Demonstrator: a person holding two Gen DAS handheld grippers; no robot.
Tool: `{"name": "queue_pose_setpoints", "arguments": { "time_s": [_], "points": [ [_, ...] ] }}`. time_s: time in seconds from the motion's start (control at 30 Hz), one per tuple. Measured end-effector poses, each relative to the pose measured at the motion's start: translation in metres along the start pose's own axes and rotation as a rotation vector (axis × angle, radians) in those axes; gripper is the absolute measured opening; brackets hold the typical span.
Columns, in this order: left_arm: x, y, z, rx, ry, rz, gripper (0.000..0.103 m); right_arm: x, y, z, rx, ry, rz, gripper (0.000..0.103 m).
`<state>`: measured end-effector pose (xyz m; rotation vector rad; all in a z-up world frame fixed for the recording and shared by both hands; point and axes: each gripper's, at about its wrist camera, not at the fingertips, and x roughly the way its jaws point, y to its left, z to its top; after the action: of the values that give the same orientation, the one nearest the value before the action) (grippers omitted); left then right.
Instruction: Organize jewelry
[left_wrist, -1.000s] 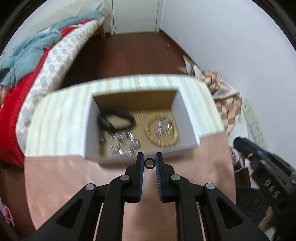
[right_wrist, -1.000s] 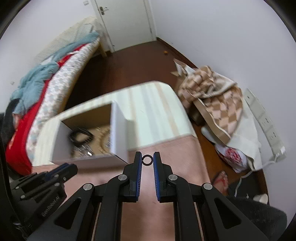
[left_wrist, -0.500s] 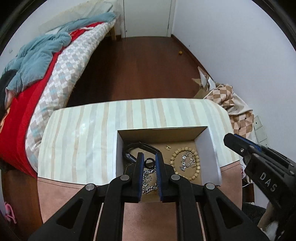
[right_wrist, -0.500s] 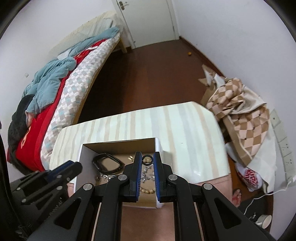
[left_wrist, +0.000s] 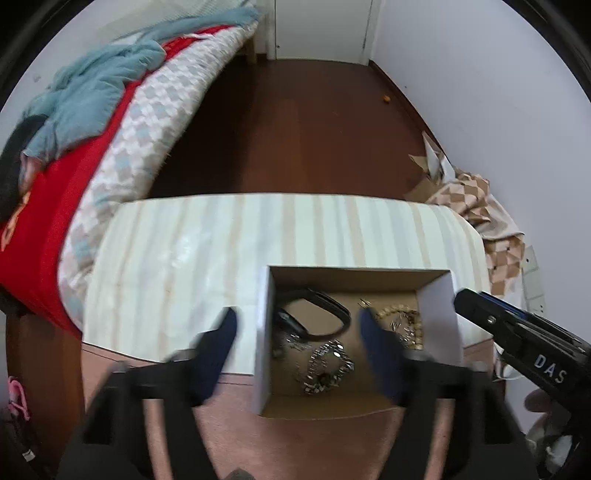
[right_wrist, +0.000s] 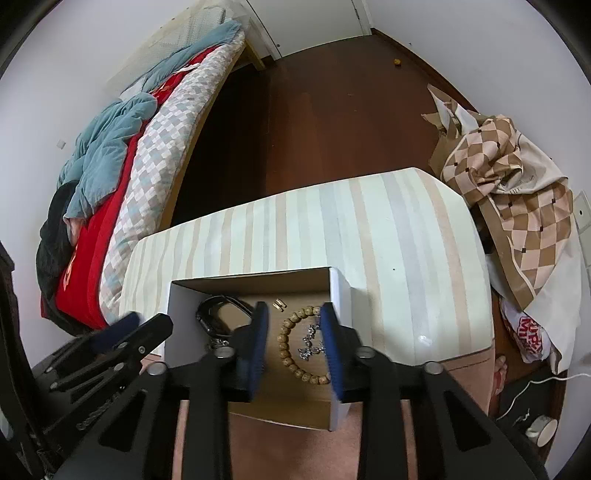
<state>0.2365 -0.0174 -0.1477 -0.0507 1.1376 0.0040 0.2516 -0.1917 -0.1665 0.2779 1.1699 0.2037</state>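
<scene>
Near edge, left gripper (left_wrist: 297, 332): fingers spread wide, nothing between them, blurred, over the box's left wall.
Right gripper (right_wrist: 293, 332): fingers apart, released, above the bead bracelet (right_wrist: 295, 354).
Box (left_wrist: 439, 314): white cardboard, open top, on the striped table (left_wrist: 221, 236).
Box contents: black band (left_wrist: 314, 314) far left, silver chain (left_wrist: 325, 365) near, beads right.
Far: bed (right_wrist: 147, 147) left, checkered cloth (right_wrist: 509, 177) right.
</scene>
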Motion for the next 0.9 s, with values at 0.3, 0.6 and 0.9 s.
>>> {"name": "queue_pose_setpoints", "arguments": {
  "time_s": [0.3, 0.6, 0.9],
  "points": [
    [-0.011, 0.014, -0.012, -0.014, -0.007, 0.072, 0.094, -0.02, 0.001, -0.016, -0.049, -0.042, -0.165, 0.069],
    [-0.033, 0.013, -0.034, -0.005, -0.034, 0.1, 0.1, -0.042, 0.019, -0.051, -0.156, -0.075, -0.406, 0.101],
    [-0.085, 0.015, -0.053, -0.023, -0.084, 0.071, 0.1, -0.094, 0.034, -0.075, -0.146, -0.128, -0.41, 0.102]
  ]
}}
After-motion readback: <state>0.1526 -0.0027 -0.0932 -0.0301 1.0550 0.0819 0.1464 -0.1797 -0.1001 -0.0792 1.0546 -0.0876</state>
